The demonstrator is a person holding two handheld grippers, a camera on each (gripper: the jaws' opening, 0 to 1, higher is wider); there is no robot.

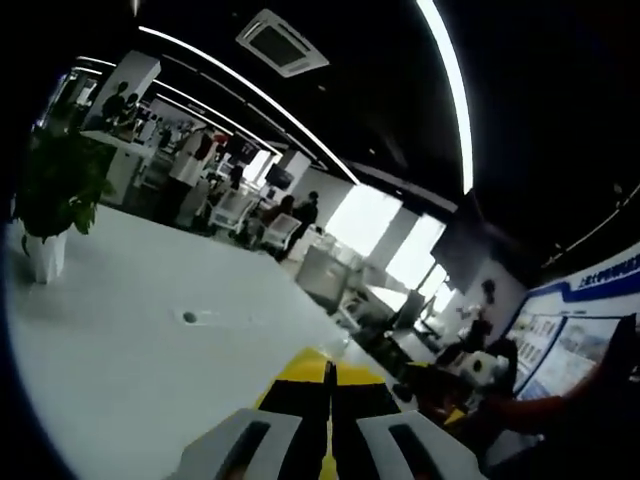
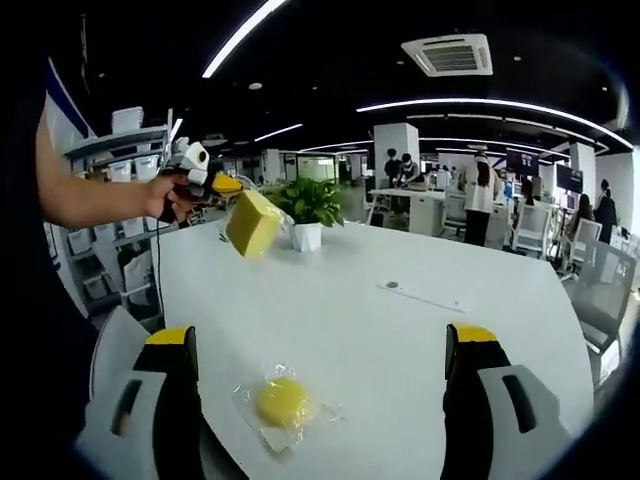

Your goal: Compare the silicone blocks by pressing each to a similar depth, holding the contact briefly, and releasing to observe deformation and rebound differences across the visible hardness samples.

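Right gripper view showed the left gripper (image 2: 222,186) clamping a yellow silicone block (image 2: 252,223) aloft above the white table (image 2: 420,340), probably to test its stiffness. The right gripper (image 2: 320,385) hung with jaws spread wide over a bagged yellow sample (image 2: 282,401), apparently ready to press it.

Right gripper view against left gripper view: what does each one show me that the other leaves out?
Right gripper view: a hand gripping the left gripper, a wrapped yellow disc, and the open right gripper. Left gripper view: blue posters. Both: the yellow block in the left gripper's jaws, the white table, a potted plant, ceiling lights.
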